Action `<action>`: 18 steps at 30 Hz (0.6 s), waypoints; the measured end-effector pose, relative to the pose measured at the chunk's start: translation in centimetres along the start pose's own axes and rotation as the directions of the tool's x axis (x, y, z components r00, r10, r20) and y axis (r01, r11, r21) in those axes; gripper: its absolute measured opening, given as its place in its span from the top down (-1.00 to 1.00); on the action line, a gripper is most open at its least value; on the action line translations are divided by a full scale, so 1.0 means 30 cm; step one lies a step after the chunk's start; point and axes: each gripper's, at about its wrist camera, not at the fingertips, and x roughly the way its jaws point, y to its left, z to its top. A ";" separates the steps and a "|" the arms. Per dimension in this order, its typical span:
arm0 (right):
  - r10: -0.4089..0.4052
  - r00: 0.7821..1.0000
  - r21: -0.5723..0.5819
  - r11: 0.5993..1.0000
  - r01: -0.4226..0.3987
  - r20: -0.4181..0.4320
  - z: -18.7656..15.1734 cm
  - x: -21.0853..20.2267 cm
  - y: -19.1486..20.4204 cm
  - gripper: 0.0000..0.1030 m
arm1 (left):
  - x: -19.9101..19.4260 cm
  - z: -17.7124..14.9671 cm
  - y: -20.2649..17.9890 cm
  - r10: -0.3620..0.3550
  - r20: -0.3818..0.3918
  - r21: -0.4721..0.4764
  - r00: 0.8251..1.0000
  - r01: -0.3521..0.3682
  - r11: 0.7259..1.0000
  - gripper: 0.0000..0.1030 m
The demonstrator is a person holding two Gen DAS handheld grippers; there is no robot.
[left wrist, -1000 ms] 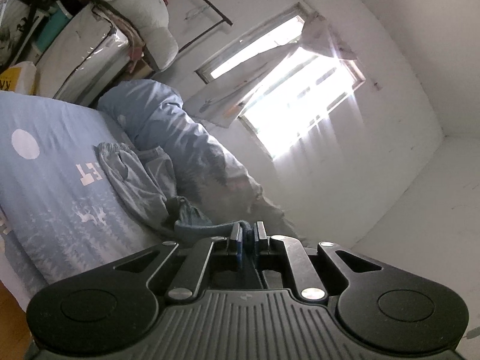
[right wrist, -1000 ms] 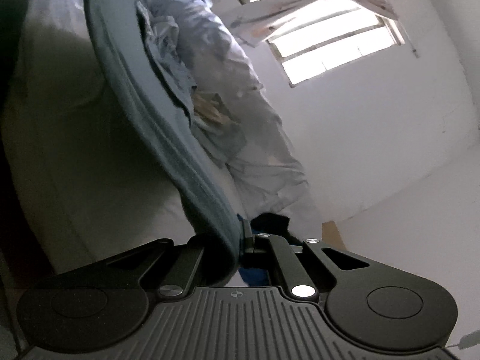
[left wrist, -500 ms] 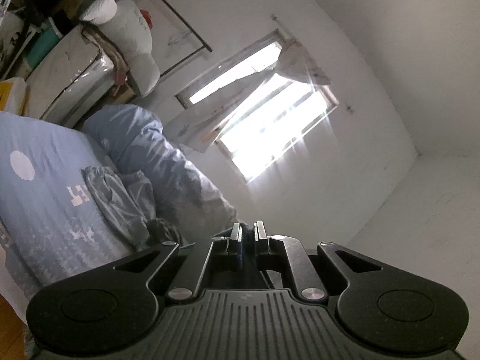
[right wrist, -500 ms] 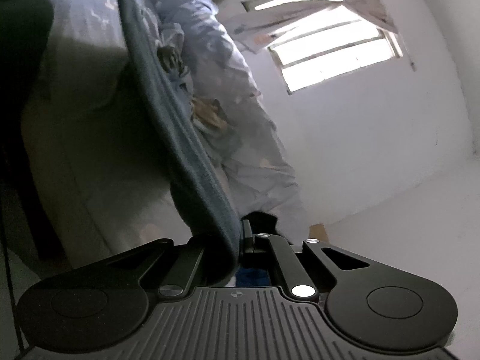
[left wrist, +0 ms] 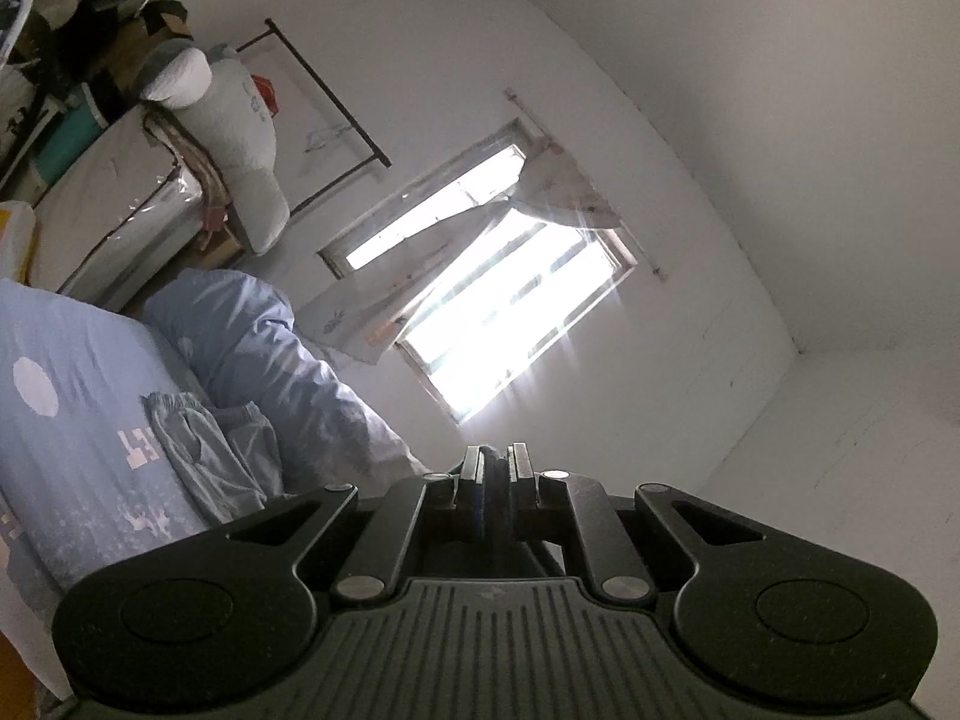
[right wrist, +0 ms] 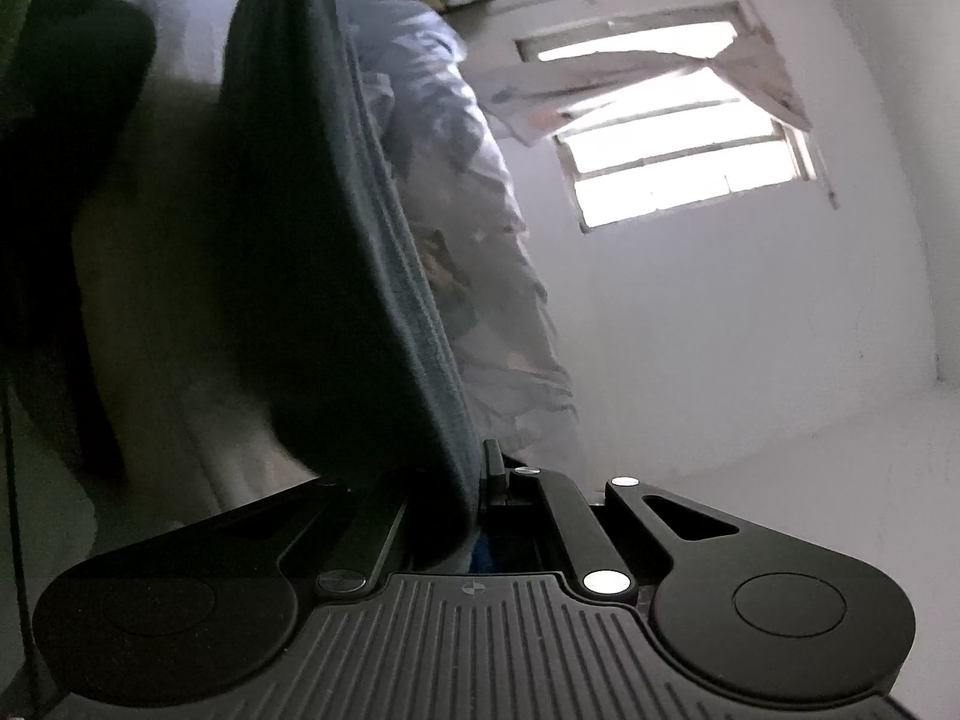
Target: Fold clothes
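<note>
Both the left gripper (left wrist: 495, 468) and right gripper (right wrist: 489, 468), pinched narrow on the dark-blue garment (right wrist: 360, 276) rising toward 11 o'clock, could lose a thin edge under tension.

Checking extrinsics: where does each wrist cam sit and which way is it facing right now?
Left wrist: on the left gripper, tilted up at wall and window; bed at left; jaws nearly shut on a sliver of dark cloth.
Right wrist: on the right gripper, tilted up likewise; dark blue garment clamped in it, draping across the left half.
Shared: window, white wall, blue duvet.
</note>
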 end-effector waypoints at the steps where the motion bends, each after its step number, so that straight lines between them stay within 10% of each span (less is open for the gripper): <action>1: 0.017 1.000 0.000 1.000 -0.017 -0.001 0.007 0.004 -0.003 0.95 | -0.002 -0.002 0.007 0.006 -0.005 -0.010 1.000 -0.006 1.000 0.79; 18: 0.047 0.996 -0.011 0.999 -0.046 0.073 0.074 -0.091 -0.107 0.94 | -0.062 0.049 -0.030 -0.027 0.045 -0.021 0.999 0.028 0.999 0.79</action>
